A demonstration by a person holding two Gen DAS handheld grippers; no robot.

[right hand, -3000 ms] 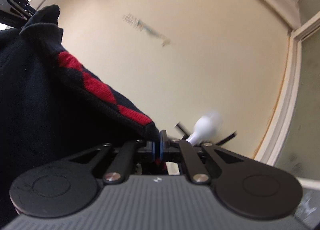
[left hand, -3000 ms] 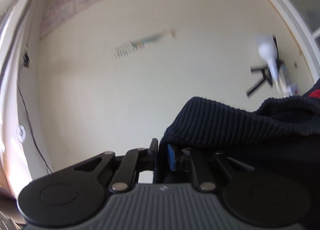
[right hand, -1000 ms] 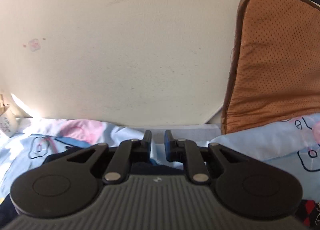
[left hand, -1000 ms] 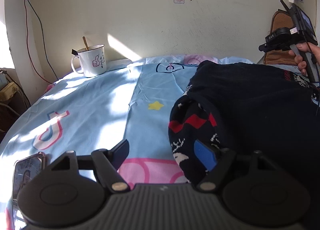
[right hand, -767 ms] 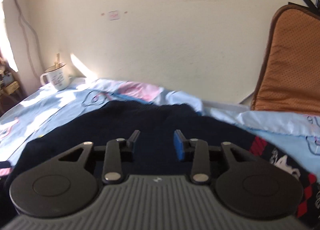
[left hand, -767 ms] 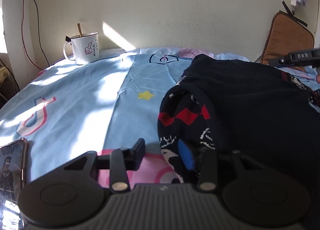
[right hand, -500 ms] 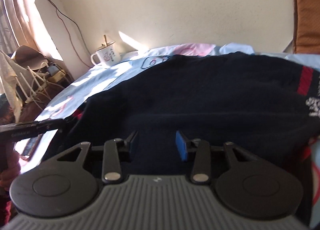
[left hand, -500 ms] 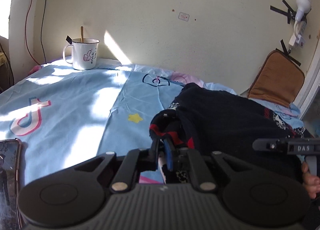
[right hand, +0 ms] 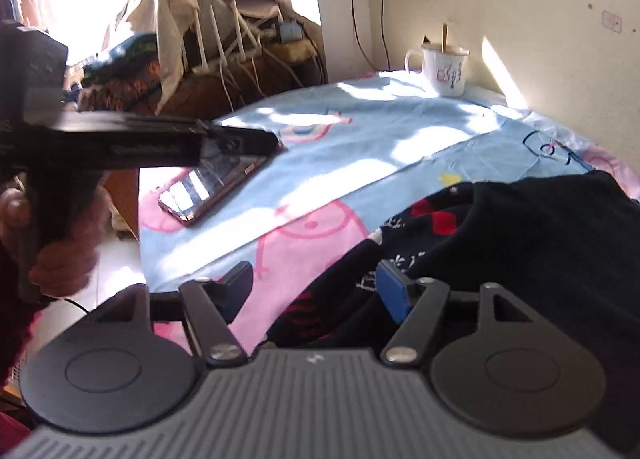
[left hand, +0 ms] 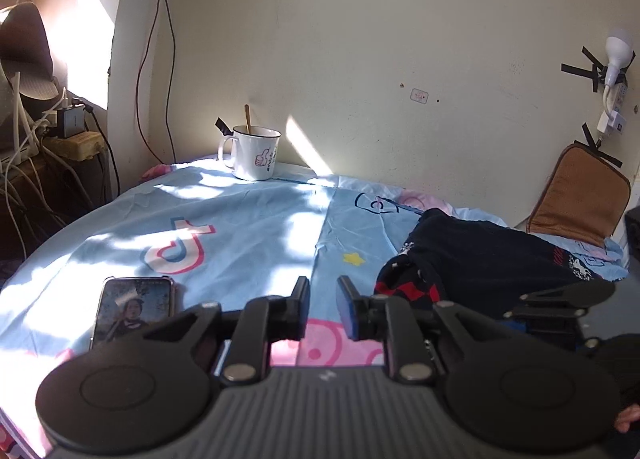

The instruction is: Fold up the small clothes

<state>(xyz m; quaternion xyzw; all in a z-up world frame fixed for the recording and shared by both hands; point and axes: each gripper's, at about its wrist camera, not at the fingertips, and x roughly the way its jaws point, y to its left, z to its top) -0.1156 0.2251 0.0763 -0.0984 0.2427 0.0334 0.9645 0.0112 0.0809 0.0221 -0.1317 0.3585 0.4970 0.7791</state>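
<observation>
Bedsheet (left hand: 248, 219): light blue, cartoon print, runs out ahead of both sets of jaws.

Sweater (left hand: 492, 259): dark knit, red diamond and white pattern. Lies in a heap on the sheet, ahead and to the right of the left jaws, apart from them. In the right wrist view its near edge (right hand: 340, 299) sits between the right jaws and spreads ahead-right.

Left gripper (left hand: 323, 309): jaws have just been opening a little, narrow gap, nothing between them, only sheet below. Released.

Right gripper (right hand: 316, 291): jaws have just been opening, now wide. Sweater edge lies in the gap but pads don't look pressed on it. Released.

Phone (left hand: 134, 309): flat on the sheet, just left of the left jaws.

Mug (left hand: 254, 153): far ahead by the wall, clear of the work.

Progress, my read: sweater is down on the bed, one side bunched over, no clean folded shape. Early. Left to do: re-grip, square it up, make the folds.
</observation>
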